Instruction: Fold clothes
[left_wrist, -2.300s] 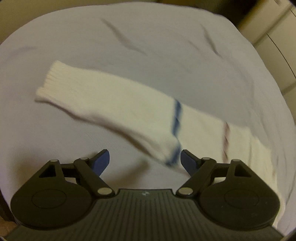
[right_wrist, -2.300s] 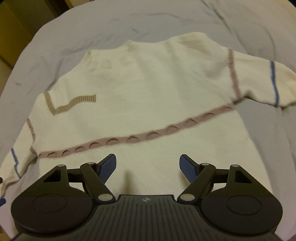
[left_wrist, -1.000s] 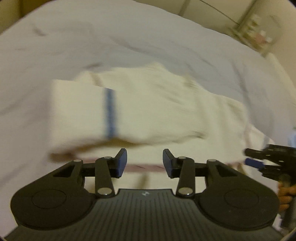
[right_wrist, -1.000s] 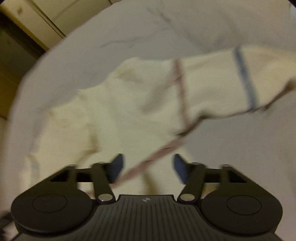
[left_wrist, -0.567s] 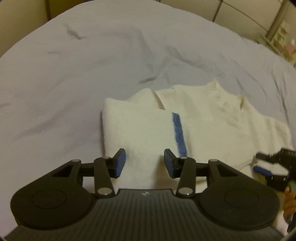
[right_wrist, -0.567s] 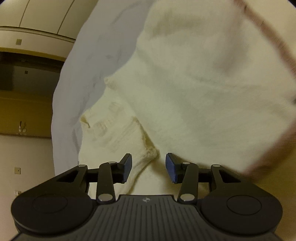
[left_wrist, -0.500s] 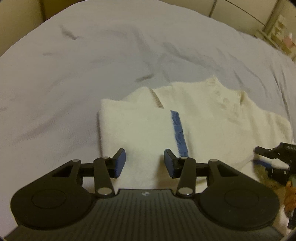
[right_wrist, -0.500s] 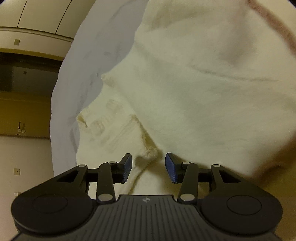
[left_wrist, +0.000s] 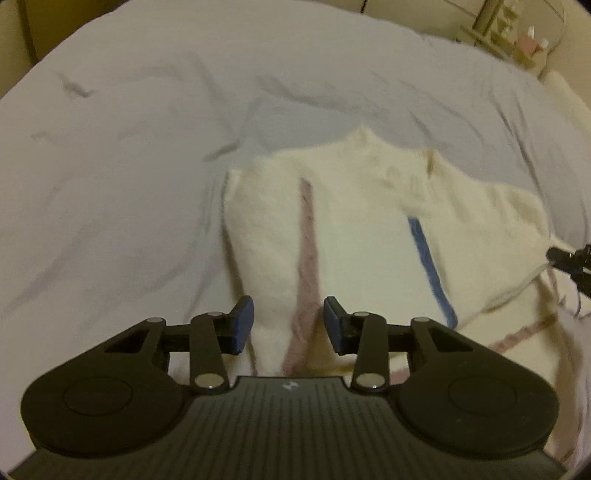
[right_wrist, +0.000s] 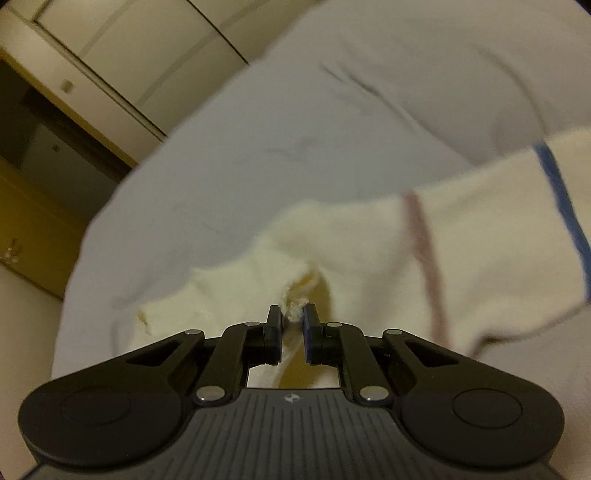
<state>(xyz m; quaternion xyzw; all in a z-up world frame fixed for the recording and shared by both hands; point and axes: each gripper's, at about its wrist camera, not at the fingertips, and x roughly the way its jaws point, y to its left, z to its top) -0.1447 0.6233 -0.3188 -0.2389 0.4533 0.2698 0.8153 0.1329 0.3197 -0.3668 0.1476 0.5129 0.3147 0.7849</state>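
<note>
- Your left gripper (left_wrist: 288, 325) tilts steeply down over the cream sweater (left_wrist: 369, 236), its fingers (left_wrist: 242, 325) parted to a moderate gap, pressing on nothing.
- Between those fingers you see the sweater's knit surface with a mauve stripe (left_wrist: 308, 273) running up from the gap; whether the pads touch the cloth cannot be told.
- The sweater lies on the bed sheet (left_wrist: 129, 166), a sleeve folded over its body so that a blue stripe (left_wrist: 430, 273) shows to the right of the mauve one.
- Your right gripper (right_wrist: 293, 323) slants down toward the sweater's edge; its fingers (right_wrist: 274, 325) have just been closing and now stand at a narrow gap, pinched on a frayed bit of the cream knit.
- From that pinch the cloth rises in a bunched fold, with the striped sleeve stretching away to the right.
- In the left wrist view your right gripper's black tip shows at the right edge, at the sweater's far side.
</note>
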